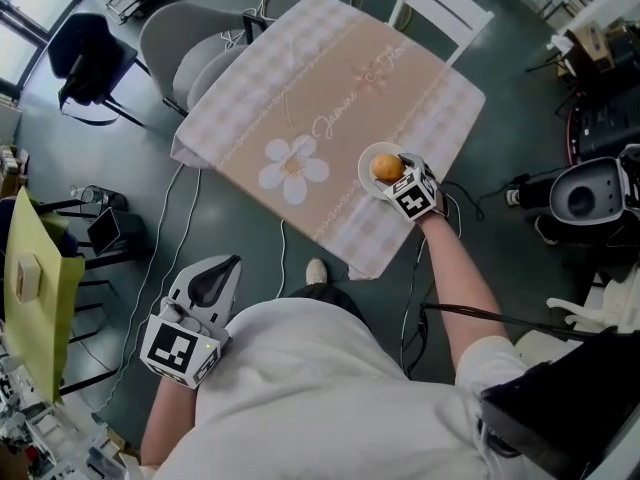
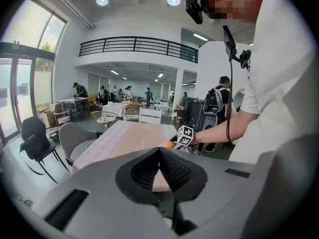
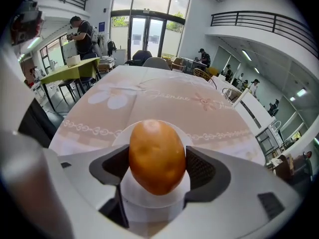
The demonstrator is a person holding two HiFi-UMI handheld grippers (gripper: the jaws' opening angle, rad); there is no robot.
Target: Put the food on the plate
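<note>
The right gripper (image 3: pixel 157 159) pinches the orange-brown food (image 3: pixel 157 151) between its fingers, right over the white plate (image 1: pixel 366 174). The plate lies at 4 o'clock on the worktop (image 1: pixel 300 88). The left gripper (image 2: pixel 159 151) hangs beside the worktop at 7 o'clock, its fingers pressed together.
</note>
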